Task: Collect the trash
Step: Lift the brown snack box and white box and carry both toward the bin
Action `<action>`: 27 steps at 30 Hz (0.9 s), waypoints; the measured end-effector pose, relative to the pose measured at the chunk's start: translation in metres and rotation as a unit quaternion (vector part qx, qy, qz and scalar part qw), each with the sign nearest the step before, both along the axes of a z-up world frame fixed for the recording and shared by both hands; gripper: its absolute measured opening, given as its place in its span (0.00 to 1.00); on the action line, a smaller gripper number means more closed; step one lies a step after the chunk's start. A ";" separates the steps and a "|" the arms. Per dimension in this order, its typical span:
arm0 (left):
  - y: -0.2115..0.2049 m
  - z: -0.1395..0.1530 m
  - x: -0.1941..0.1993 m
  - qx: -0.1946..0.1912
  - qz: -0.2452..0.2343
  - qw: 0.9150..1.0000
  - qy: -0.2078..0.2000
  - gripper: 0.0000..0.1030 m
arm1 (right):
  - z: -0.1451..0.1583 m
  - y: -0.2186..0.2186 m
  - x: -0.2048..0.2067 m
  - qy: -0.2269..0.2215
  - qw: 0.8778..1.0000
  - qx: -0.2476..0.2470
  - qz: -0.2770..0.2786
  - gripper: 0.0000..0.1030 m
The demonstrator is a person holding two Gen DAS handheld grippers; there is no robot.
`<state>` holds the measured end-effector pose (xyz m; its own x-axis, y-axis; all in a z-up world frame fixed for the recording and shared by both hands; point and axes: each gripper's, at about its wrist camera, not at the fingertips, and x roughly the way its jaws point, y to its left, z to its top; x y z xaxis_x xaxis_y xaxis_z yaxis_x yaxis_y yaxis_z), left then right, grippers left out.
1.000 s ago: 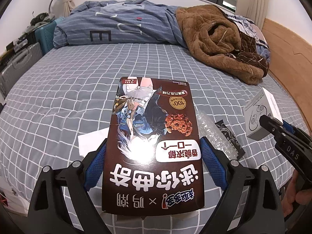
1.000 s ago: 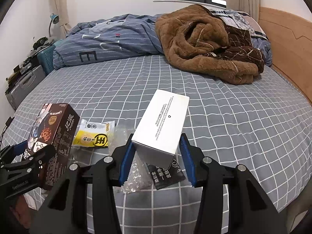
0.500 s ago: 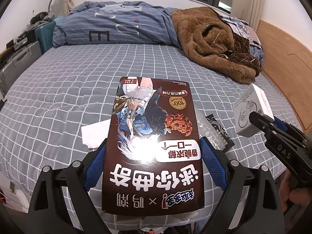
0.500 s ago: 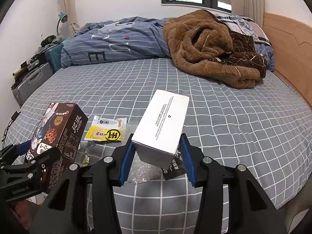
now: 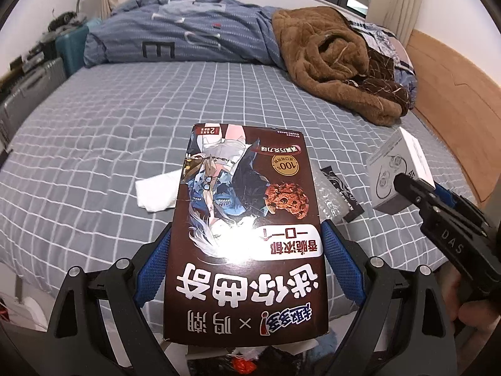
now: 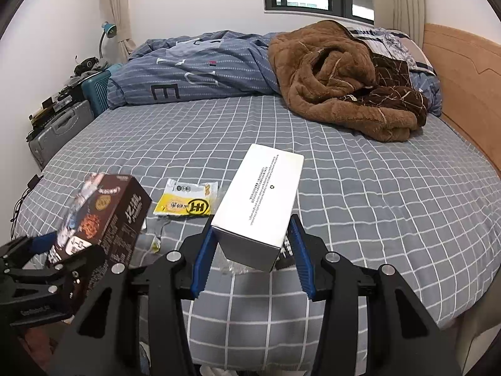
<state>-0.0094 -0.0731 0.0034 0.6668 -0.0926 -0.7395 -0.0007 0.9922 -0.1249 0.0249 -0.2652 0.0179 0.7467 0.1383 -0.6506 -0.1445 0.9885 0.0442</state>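
Note:
My left gripper (image 5: 247,244) is shut on a brown cookie box (image 5: 247,219) and holds it above the bed's near edge; the box also shows in the right wrist view (image 6: 100,216). My right gripper (image 6: 250,244) is shut on a white carton (image 6: 263,200), lifted off the bed; it also shows in the left wrist view (image 5: 397,169). On the grey checked bed (image 6: 344,172) lie a yellow wrapper (image 6: 186,202), a white tissue (image 5: 156,191), clear plastic film (image 5: 328,197) and a black sachet (image 5: 343,194).
A brown fleece coat (image 6: 341,78) and a blue duvet (image 6: 200,69) lie at the far side of the bed. A wooden headboard (image 6: 466,84) is at the right. Suitcases (image 6: 59,131) stand at the left. Dark trash shows below the bed edge (image 5: 250,360).
Both grippers have pulled back and up from the bed with their boxes; the bed's near edge and the trash below it have come into view.

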 end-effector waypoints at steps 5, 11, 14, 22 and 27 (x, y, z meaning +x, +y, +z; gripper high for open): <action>-0.002 0.005 -0.012 0.002 -0.002 1.000 -0.005 0.85 | 0.000 -0.002 -0.015 0.000 1.000 -0.002 0.002 0.43; -0.003 0.009 -0.021 0.008 -0.007 1.000 -0.008 0.85 | 0.001 -0.005 -0.034 0.001 1.000 0.000 0.002 0.43; -0.005 0.009 -0.027 0.003 -0.013 1.000 -0.004 0.85 | 0.000 -0.006 -0.041 0.002 1.000 -0.003 0.002 0.43; -0.008 0.005 -0.043 0.008 -0.016 1.000 -0.001 0.85 | 0.000 -0.008 -0.059 0.002 1.000 -0.005 0.003 0.43; -0.007 0.005 -0.050 0.006 -0.017 1.000 -0.001 0.85 | 0.002 -0.009 -0.069 0.001 1.000 -0.001 0.004 0.43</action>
<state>-0.0589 -0.0799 0.0082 0.6642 -0.1062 -0.7400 0.0332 0.9931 -0.1128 -0.0439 -0.2740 0.0202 0.7448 0.1422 -0.6519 -0.1515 0.9876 0.0423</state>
